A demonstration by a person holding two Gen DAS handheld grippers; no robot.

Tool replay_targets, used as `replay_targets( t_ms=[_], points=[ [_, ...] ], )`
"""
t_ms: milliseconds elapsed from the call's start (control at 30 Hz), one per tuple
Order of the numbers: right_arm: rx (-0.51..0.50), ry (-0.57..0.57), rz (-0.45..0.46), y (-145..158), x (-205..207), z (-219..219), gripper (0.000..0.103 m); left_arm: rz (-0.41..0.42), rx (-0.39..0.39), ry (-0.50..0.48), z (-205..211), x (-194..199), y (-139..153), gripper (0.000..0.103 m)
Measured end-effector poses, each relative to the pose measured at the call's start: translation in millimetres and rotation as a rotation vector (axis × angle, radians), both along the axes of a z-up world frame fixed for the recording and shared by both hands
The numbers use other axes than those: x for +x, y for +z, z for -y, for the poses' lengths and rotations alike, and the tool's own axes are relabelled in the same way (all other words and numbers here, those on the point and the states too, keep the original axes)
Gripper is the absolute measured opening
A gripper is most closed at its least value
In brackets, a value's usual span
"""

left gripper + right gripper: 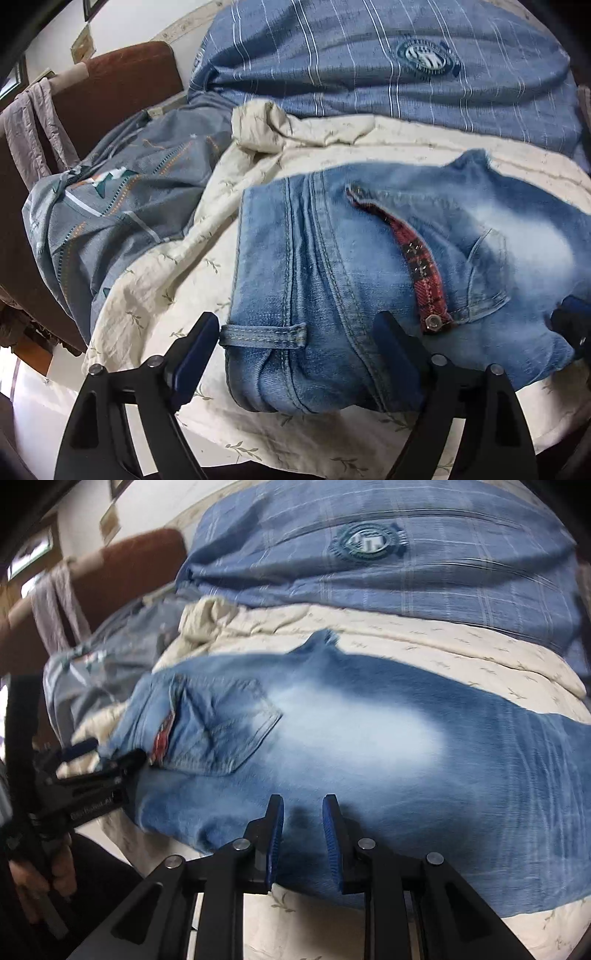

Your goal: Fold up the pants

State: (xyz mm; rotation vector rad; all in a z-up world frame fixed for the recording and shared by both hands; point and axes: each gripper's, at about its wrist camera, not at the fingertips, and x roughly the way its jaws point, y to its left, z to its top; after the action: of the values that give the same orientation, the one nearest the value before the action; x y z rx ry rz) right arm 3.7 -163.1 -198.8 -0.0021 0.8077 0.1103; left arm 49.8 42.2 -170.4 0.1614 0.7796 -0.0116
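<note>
Light blue jeans [332, 277] lie folded on a cream sheet [166, 295], waistband toward me, with a red plaid strip [421, 269] showing at the fly. My left gripper [295, 328] is open wide at the waistband: one finger stands just left of the belt loop [262, 336], the other rests over the denim. In the right wrist view the jeans [369, 738] spread wide, back pocket [221, 731] at the left. My right gripper [303, 808] hovers over their near edge, jaws a narrow gap apart with nothing pinched. The left gripper [107, 753] shows at the left there.
A blue striped cushion with a round badge [369, 74] lies behind the jeans. A grey patterned cloth [110, 206] is bunched at the left against a brown padded headboard [122, 81]. A person's hand [37, 878] holds the left gripper's handle.
</note>
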Motion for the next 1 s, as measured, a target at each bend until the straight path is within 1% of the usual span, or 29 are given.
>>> replay_targets(
  t_ms=[67,133,200,300,400,500,567,700,767,867,1000],
  points=[
    [-0.048,0.006,-0.016,-10,-2,-4,0.025,-0.005,-0.01,0.0,-1,1,-3,0.088],
    [-0.076,0.019,-0.001,-12,-7,-6,0.025,-0.004,-0.001,0.004,-1,1,-4,0.088],
    [-0.083,0.031,-0.002,-16,-10,-6,0.026,-0.007,0.019,-0.004,2,2,-6,0.089],
    [-0.089,0.056,0.004,-17,-17,-4,0.026,-0.023,0.011,-0.005,2,4,-6,0.089],
    [-0.073,0.069,0.0,-16,-25,1,0.026,-0.044,0.009,-0.002,2,6,-4,0.089],
    [-0.015,0.064,-0.006,-8,-31,12,0.027,-0.05,0.014,-0.001,1,4,5,0.089],
    [0.04,0.035,0.028,3,-36,29,0.027,-0.02,0.002,-0.004,0,-3,17,0.089],
    [0.14,-0.096,0.128,26,-48,75,0.027,0.071,-0.024,-0.002,3,-19,45,0.089],
    [0.164,-0.181,0.178,36,-57,98,0.027,0.127,-0.037,-0.013,9,-29,61,0.089],
    [0.208,-0.267,0.241,48,-69,124,0.027,0.19,-0.053,-0.046,23,-41,81,0.089],
    [0.261,-0.344,0.287,60,-83,155,0.027,0.227,-0.061,-0.103,47,-54,99,0.089]
  ],
)
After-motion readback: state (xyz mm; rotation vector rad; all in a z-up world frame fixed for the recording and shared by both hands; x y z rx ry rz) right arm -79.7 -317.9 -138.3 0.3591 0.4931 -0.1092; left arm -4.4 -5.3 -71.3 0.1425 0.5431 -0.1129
